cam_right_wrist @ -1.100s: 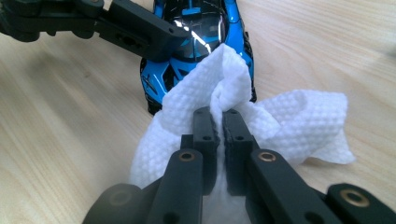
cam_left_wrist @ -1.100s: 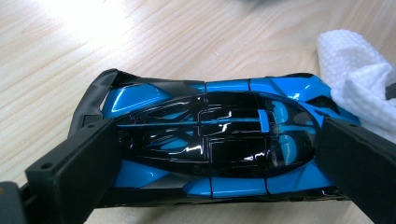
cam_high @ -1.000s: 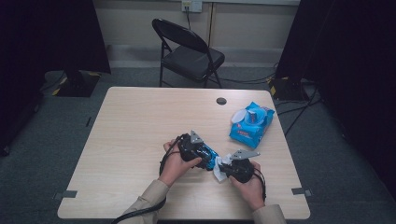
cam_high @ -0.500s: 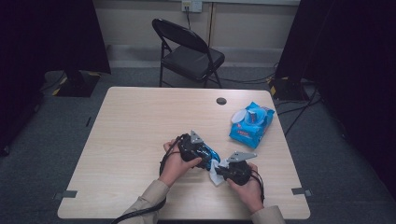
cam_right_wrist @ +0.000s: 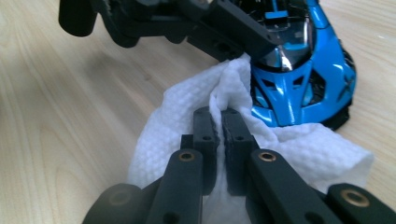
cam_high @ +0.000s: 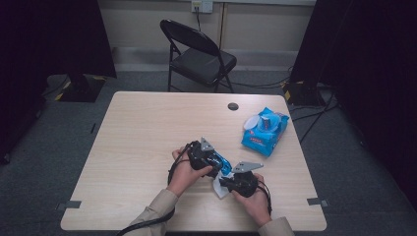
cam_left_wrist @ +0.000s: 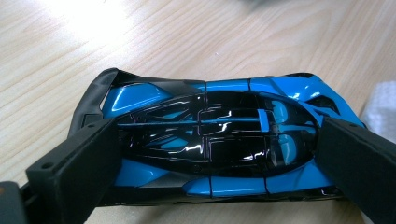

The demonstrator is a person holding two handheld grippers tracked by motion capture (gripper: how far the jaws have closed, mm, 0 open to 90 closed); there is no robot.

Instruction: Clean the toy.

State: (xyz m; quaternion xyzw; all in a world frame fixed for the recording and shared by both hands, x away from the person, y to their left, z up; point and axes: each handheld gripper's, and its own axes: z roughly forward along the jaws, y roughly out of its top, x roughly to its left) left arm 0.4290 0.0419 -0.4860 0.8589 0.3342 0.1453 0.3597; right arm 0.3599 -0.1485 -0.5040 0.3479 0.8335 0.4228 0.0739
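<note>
Currently the blue toy car [cam_left_wrist: 215, 140] is sitting on the wooden table [cam_high: 142, 142], near the front edge toward the person, clamped lengthwise between the jaws of the left gripper [cam_high: 209, 158], one pad against each end of the body. The right gripper [cam_right_wrist: 222, 122] is pinching a white wipe [cam_right_wrist: 187, 112] with its jaws pressed together on a fold, and the wipe is touching the car's nose, bunched against the front bumper. Judging by this, wiping is underway: the front end is being rubbed, the roof and windows are looking glossy already, while the sides and tail are probably yet to be done; how clean it is I can't tell. Further out, a blue wipes pack [cam_high: 265, 130] is lying near the table's right edge, well apart from both hands, lid flipped open. A black folding chair [cam_high: 196, 54] is standing beyond the table.
</note>
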